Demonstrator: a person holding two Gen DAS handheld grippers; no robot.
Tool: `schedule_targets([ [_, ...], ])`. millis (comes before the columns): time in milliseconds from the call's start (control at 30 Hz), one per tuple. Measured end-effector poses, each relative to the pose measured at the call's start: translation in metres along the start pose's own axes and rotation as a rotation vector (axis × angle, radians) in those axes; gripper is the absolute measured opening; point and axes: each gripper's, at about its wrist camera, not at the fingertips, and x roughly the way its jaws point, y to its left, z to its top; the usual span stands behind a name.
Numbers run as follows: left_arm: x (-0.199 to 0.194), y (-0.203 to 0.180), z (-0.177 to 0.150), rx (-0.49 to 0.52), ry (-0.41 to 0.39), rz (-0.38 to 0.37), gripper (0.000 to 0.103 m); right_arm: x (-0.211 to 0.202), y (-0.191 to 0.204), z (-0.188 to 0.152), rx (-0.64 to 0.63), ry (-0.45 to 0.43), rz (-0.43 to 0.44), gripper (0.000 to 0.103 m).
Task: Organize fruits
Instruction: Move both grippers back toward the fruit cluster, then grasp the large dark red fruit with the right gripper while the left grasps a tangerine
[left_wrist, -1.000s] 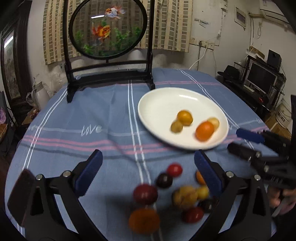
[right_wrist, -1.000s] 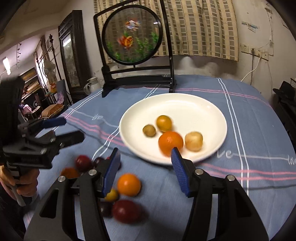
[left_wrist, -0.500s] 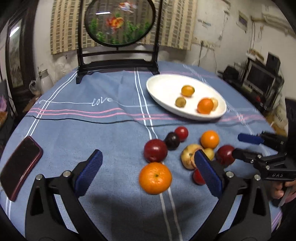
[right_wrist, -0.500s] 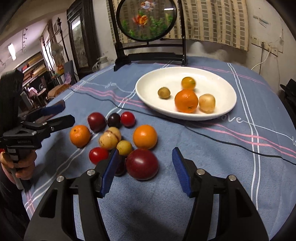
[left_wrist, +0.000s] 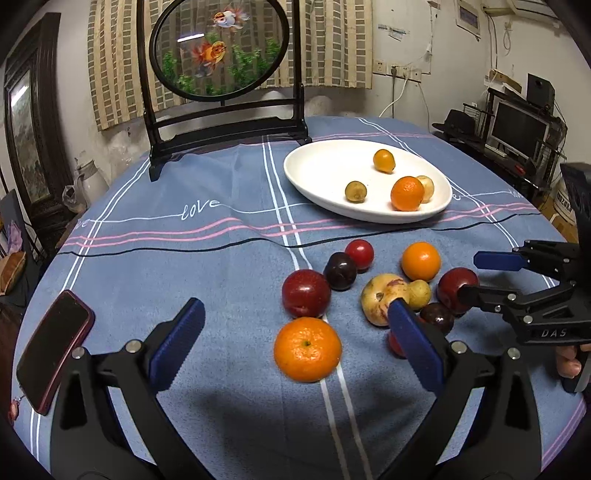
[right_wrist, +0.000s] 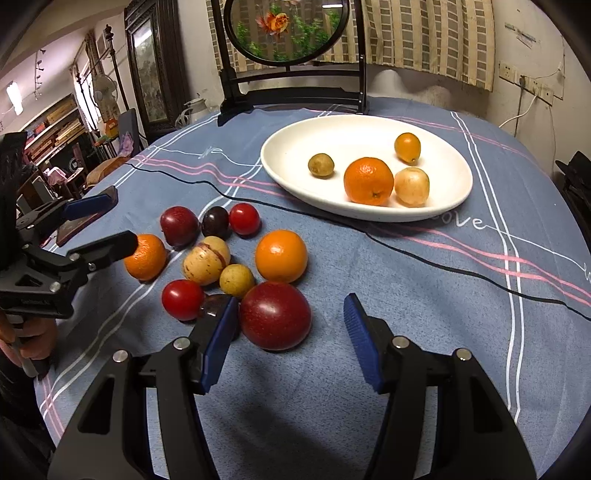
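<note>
Both tools released, nothing gripped. Left tool (left_wrist: 295, 354) low over near tangerine (left_wrist: 307, 349), fruit between spread pads. Right tool (right_wrist: 291, 341) straddling big dark-red plum (right_wrist: 275, 315), left pad just beside it, right pad apart. Rest of fruit pile (right_wrist: 221, 254) loose on blue-clothed worktop (right_wrist: 424, 295), near and left of white plate (right_wrist: 369, 214); four fruits already in plate. Risks: round fruit rolling off when pads close off-centre; left pad of right tool nudging small dark fruit (right_wrist: 216, 304) behind it; tools colliding over tight cluster; soft plum bruising if squeezed hard.
</note>
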Motion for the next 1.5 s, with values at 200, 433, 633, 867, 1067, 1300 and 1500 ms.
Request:
schedule_targets([
  [200,0.002,0.006,0.000,-0.035,0.011,-0.011,0.101,0.002,0.001,0.000,-0.007,0.005,-0.001,0.060],
  [433,0.003,0.007,0.000,-0.040,0.014,-0.009,0.101,0.004,0.002,-0.001,-0.012,0.015,0.001,0.060],
  [633,0.003,0.007,0.000,-0.042,0.015,-0.013,0.101,0.006,0.003,-0.002,-0.017,0.019,0.004,0.060],
  [867,0.003,0.006,-0.001,-0.041,0.013,-0.015,0.101,0.008,0.006,-0.003,-0.029,0.026,0.007,0.052],
  [1067,0.002,0.005,-0.001,-0.038,0.015,-0.015,0.101,0.009,0.008,-0.003,-0.037,0.027,0.009,0.051],
  [1300,0.000,0.005,-0.003,-0.029,0.019,-0.033,0.101,0.011,0.008,-0.002,-0.041,0.025,0.009,0.050],
  [1500,0.005,0.000,-0.006,-0.005,0.055,-0.083,0.101,0.013,0.009,-0.001,-0.044,0.020,0.007,0.050],
])
